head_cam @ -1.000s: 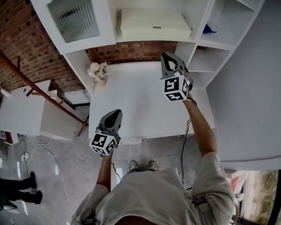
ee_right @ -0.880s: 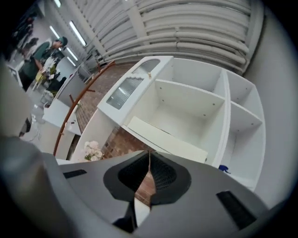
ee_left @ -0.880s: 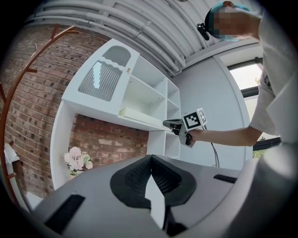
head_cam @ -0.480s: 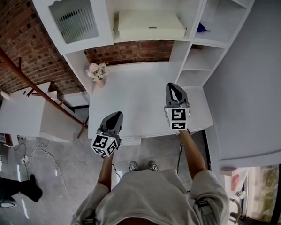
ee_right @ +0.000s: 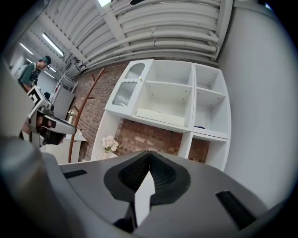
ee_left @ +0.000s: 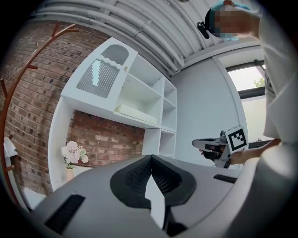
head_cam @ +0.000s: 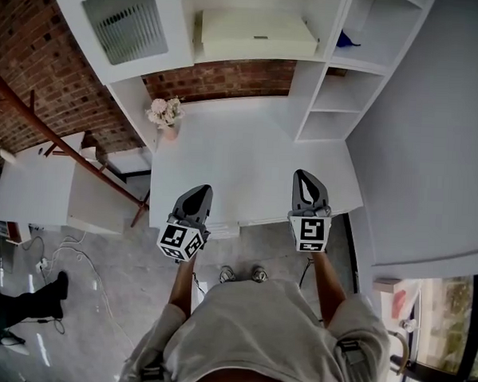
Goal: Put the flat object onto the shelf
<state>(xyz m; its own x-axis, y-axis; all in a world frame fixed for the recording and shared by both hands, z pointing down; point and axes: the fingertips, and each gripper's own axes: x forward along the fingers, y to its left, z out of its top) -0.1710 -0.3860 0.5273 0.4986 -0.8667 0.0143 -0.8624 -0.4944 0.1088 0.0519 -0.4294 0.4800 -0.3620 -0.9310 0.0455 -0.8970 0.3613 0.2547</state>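
The flat object is a cream slab (head_cam: 259, 35) lying on the middle shelf of the white shelf unit (head_cam: 332, 95), above the brick back wall. It also shows as the cream slab (ee_left: 135, 114) in the left gripper view and the cream slab (ee_right: 160, 117) in the right gripper view. My left gripper (head_cam: 200, 190) hangs over the white desk's front left edge, shut and empty. My right gripper (head_cam: 304, 175) is over the desk's front right, also shut with nothing in it. Both point level at the shelves, far from the slab. Jaw tips meet on the left gripper (ee_left: 151, 156) and the right gripper (ee_right: 149, 152).
A white desk (head_cam: 249, 155) stands under the shelves, with a vase of flowers (head_cam: 165, 114) at its back left. A blue thing (head_cam: 345, 42) lies in the upper right compartment. A red-brown coat rack (head_cam: 57, 149) and a white side table (head_cam: 39, 192) stand left. A person's legs (head_cam: 17, 310) are at far left.
My right gripper has come down and back from in front of the shelf unit to the desk's front edge. The left gripper has barely shifted.
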